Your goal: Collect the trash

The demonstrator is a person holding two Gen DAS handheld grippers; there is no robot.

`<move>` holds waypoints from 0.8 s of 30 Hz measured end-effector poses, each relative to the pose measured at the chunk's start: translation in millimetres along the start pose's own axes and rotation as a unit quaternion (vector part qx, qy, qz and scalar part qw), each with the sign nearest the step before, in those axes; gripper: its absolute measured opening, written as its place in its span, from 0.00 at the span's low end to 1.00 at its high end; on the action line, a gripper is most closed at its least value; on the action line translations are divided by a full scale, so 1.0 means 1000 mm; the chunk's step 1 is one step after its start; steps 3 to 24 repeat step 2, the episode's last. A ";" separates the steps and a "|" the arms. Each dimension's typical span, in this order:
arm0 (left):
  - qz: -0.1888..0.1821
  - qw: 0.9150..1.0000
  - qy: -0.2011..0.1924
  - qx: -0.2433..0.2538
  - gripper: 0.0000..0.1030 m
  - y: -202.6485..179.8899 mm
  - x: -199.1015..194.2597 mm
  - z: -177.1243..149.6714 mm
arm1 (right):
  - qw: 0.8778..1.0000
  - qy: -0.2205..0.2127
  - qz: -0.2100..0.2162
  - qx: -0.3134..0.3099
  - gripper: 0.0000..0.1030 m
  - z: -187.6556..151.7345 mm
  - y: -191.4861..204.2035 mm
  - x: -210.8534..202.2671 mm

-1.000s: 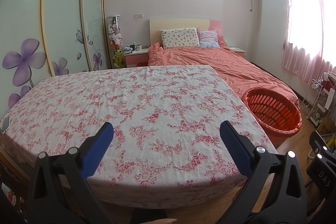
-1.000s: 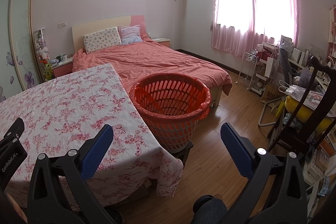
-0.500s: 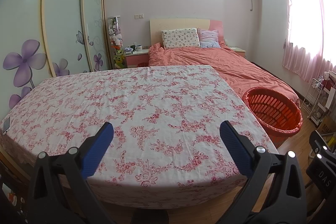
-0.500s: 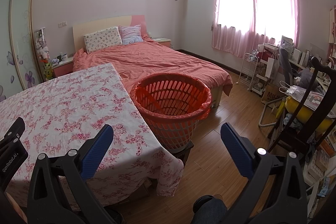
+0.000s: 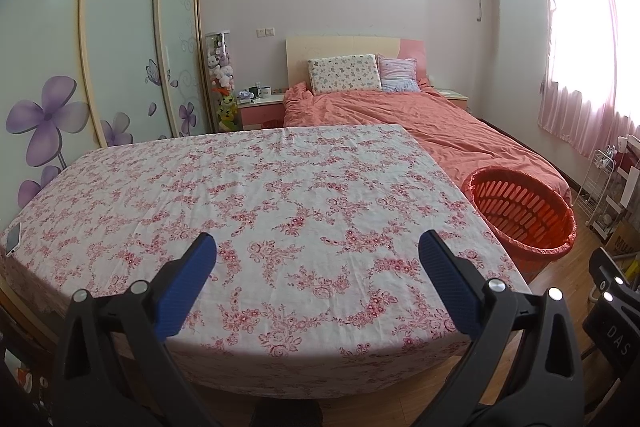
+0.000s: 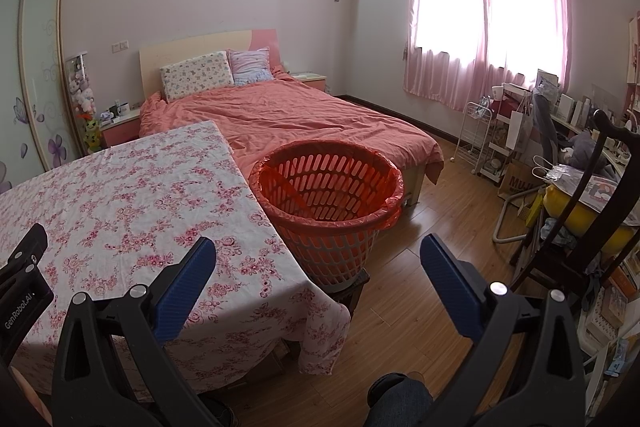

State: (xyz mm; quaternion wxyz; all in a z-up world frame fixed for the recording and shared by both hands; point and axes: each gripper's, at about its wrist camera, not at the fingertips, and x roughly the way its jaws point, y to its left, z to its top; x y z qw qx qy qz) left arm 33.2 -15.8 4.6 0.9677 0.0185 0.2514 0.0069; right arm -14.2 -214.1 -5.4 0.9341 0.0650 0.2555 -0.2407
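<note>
Two grippers: both held above the near end of the table, each with its blue-padded fingers spread wide and nothing between them.
Bed: salmon cover, two pillows at the headboard, beyond the table's far edge.
Table: covered by a white cloth with a pink flower print; a phone lies at its left edge.
Basket: orange, slotted walls, lined with a red bag — it stands on a low dark stand just beside the table's right side, between table and bed foot.
Left gripper: jaws apart, over the cloth's near middle.
Right gripper: jaws apart, over the table's right corner, basket just ahead.
Trash: none to be made out on the cloth.
</note>
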 end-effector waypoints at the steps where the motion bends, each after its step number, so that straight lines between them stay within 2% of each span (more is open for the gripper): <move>1: 0.000 1.000 0.000 0.000 0.96 0.000 0.000 0.000 | 1.000 0.000 0.000 0.000 0.98 0.000 0.000 0.000; 24: 0.000 1.000 0.000 0.000 0.96 0.000 0.000 0.000 | 1.000 0.000 0.000 0.000 0.98 0.000 0.000 0.000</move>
